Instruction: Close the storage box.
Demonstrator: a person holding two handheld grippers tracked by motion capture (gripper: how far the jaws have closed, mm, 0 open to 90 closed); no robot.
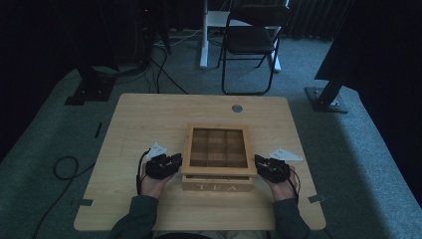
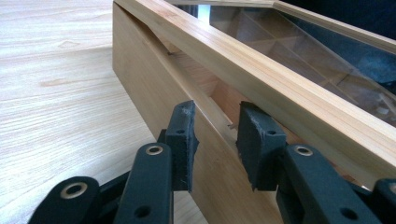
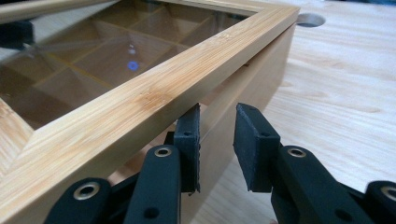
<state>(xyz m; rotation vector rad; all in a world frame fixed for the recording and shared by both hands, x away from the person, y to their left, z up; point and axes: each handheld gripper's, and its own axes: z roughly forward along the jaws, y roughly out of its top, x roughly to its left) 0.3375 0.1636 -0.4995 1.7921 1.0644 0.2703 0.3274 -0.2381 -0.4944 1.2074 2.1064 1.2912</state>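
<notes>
Bamboo and glass made up the tea box (image 1: 218,164) sitting at the near middle of the tabletop (image 1: 149,114), "TEA" lettered across its front and its window lid (image 1: 218,130) tilted slightly up off the base. It looked rigid and moderately heavy, with smooth wood faces that rubber pads should grip well enough, but the glass pane was the fragile part, so any hold belonged on the wooden frame, not the window. The left gripper (image 1: 164,164) sat tight against the box's left side, jaws spread partway; in the left gripper view its pads (image 2: 186,135) sat at the gap between lid and base, holding nothing that I could see. The right gripper (image 1: 270,167) mirrored it on the right side, also parted, one pad (image 3: 189,140) tucked just under the lid's edge and the other out beside the wall. Judging by that placement, the lid's side rails were the natural places to lift, both sides together to keep the hinge from twisting.
</notes>
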